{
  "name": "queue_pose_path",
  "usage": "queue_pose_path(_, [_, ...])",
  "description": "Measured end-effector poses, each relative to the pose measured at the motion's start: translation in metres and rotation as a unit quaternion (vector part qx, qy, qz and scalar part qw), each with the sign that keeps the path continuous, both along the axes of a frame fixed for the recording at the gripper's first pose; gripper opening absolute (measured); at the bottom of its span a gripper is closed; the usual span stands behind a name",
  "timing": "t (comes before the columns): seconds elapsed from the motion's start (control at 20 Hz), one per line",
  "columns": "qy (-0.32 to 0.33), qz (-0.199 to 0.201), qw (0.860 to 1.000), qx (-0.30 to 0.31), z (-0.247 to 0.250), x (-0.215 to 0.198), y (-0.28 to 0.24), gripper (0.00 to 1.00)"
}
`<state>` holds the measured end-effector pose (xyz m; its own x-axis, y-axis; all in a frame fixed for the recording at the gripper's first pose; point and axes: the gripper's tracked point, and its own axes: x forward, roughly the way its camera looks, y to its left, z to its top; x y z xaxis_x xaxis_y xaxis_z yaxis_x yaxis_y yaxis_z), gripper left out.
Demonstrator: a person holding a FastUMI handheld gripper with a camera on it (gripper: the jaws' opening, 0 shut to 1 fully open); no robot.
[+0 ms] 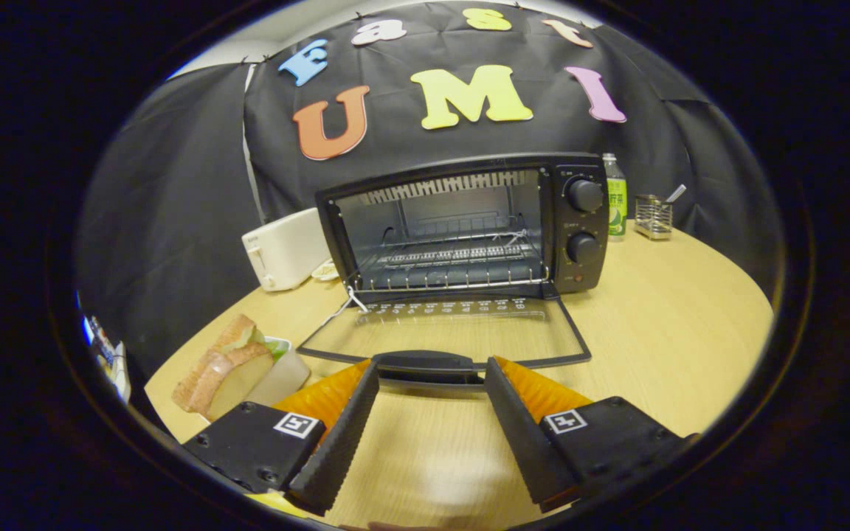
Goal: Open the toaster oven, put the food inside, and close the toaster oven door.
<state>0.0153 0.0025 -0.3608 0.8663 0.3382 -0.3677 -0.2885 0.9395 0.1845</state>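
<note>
Gripper (431, 369) spread open, fingertips flanking door handle (429, 366) without clamping. Toaster oven (462, 225) ahead on desk (676, 295), door (443, 328) dropped flat. Sandwich (218, 365) left of fingers.

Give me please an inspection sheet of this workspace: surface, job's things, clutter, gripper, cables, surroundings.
Surface: round wooden table.
Job's things: toaster oven open, its glass door folded down flat, rack inside bare; sandwich on a plate beside the near finger, not yet loaded.
Clutter: white toaster, green bottle, wire holder beyond the oven.
Gripper: gripper open, fingertips either side of the door handle; contact unclear.
Cables: white string at the door hinge.
Surroundings: black cloth wall.
</note>
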Motion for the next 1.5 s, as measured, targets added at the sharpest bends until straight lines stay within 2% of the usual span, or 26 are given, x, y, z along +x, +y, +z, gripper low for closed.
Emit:
queue_pose_path(0.15, [0.019,0.052,0.998,0.033,0.022,-0.009,0.016,0.96])
queue_pose_path(0.3, [0.07,0.119,0.987,0.082,0.04,-0.024,0.045,0.96])
queue_pose_path(0.4, [0.111,0.165,0.974,0.111,0.046,-0.038,0.067,0.95])
queue_pose_path(0.5, [0.165,0.216,0.955,0.122,0.047,-0.055,0.087,0.96])
queue_pose_path(0.55, [0.185,0.227,0.948,0.128,0.049,-0.061,0.093,0.96])
queue_pose_path(0.6, [0.188,0.23,0.945,0.139,0.055,-0.06,0.1,0.96])
queue_pose_path(0.7, [0.19,0.218,0.948,0.133,0.058,-0.048,0.104,0.95])
queue_pose_path(0.85, [0.226,0.182,0.955,0.065,0.038,-0.038,0.097,0.95])
queue_pose_path(1.0, [0.256,0.203,0.941,0.085,0.041,-0.047,0.116,0.94])
queue_pose_path(1.1, [0.291,0.196,0.932,0.092,0.03,-0.052,0.126,0.93])
queue_pose_path(1.2, [0.336,0.2,0.916,0.093,0.021,-0.064,0.136,0.91])
queue_pose_path(1.25, [0.34,0.203,0.913,0.1,0.02,-0.066,0.142,0.9])
queue_pose_path(1.3, [0.335,0.192,0.918,0.092,0.019,-0.062,0.14,0.82])
queue_pose_path(1.35, [0.331,0.175,0.923,0.087,0.014,-0.059,0.134,0.69])
queue_pose_path(1.45, [0.344,0.173,0.916,0.115,0.022,-0.063,0.14,0.45])
queue_pose_path(1.5, [0.344,0.175,0.914,0.124,0.028,-0.065,0.139,0.41])
